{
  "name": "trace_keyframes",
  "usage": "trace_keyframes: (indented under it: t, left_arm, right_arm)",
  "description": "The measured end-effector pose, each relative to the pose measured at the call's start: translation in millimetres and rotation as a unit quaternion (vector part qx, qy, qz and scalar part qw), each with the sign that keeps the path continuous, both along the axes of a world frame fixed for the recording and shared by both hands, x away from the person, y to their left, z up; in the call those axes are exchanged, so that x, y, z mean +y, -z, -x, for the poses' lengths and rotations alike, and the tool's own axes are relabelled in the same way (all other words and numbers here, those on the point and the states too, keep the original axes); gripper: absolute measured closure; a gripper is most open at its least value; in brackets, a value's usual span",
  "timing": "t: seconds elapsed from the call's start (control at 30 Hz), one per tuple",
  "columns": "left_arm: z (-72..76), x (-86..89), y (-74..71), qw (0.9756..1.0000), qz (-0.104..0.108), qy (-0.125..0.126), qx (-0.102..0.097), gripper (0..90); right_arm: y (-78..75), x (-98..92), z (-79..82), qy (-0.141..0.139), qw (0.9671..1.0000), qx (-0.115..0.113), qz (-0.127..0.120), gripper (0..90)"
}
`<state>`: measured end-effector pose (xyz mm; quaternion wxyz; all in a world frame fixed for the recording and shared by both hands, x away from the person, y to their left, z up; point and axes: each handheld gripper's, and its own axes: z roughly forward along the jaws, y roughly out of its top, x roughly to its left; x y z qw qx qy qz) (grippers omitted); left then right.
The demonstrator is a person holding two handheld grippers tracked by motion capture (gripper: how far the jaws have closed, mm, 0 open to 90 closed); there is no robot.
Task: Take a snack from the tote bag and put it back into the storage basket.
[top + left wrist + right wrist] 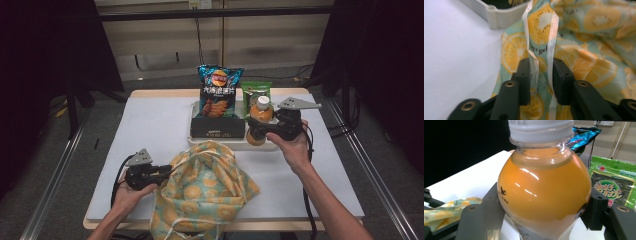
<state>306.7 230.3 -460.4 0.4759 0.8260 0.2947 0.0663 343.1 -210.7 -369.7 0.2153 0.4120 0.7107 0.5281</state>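
Observation:
A fabric bag (207, 187) printed with orange slices lies crumpled at the table's near edge. My left gripper (167, 173) sits at the bag's left side, level with the table. In the left gripper view its jaws (541, 62) stand a little apart, and a loose fold of the bag's pale-trimmed edge (541, 32) runs between them without being pinched. My right gripper (256, 131) is shut on a bottle of orange juice (261, 113) with a white cap, held upright over the tray's right end. The bottle's round body (544, 185) sits between the two jaws (545, 203).
A white tray (226, 143) stands at the table's middle back, with a chips bag (218, 92) upright and a black box (216, 128) in front of it. A green seaweed packet (256, 92) stands behind the bottle. The tray's corner (496, 15) lies just beyond the bag.

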Motion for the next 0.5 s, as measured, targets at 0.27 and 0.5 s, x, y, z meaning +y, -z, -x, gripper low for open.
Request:
trace_keyframes:
  t: [0.27,0.5]
  left_arm:
    - [1.8,14.7,-13.3,0.9982,0.038,-0.044,-0.013,41.5]
    - [8.1,18.8,-19.5,0.9959,0.046,-0.071,-0.031,26.2]
  right_arm:
    - [6.8,-14.2,-19.7,0.009,1.0,0.001,0.004,32.1]
    - [12.2,-27.8,-36.7,0.015,0.9999,0.0,0.003,32.1]
